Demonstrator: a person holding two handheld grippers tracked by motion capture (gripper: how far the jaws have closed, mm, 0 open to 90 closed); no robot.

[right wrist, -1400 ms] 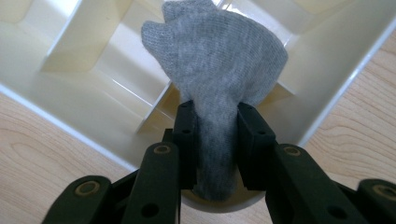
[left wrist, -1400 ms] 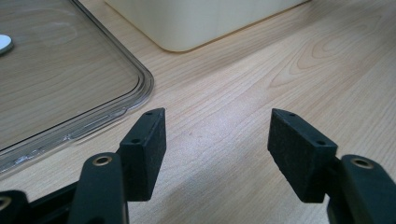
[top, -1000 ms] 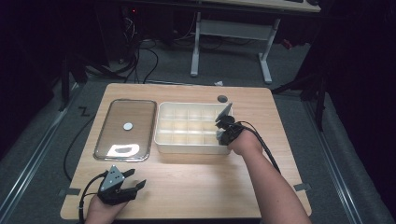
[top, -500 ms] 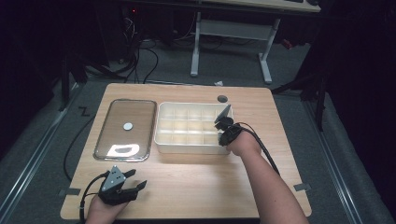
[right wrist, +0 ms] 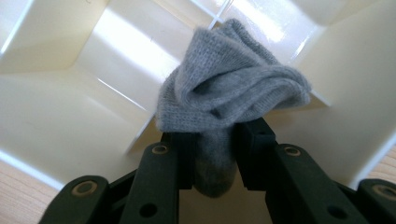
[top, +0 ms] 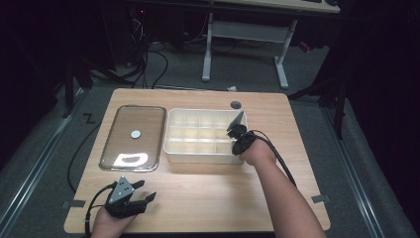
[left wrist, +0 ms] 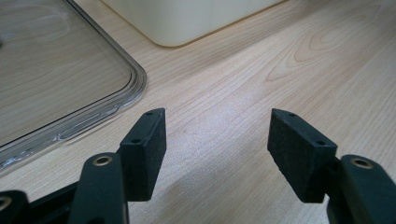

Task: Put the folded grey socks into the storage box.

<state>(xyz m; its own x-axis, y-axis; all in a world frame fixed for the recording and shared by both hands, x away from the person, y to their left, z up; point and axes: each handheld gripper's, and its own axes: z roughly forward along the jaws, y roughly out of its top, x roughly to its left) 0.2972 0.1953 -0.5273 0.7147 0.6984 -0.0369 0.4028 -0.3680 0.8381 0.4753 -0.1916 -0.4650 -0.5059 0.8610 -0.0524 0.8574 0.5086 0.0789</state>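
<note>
Sock (right wrist: 229, 93): grey knit, soft, light; right gripper (right wrist: 212, 140) clamped on its bunched middle over divided tray (right wrist: 60, 116).

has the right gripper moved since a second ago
No. The right gripper sits at the same right-end spot over the box, gripping a grey sock.
</note>
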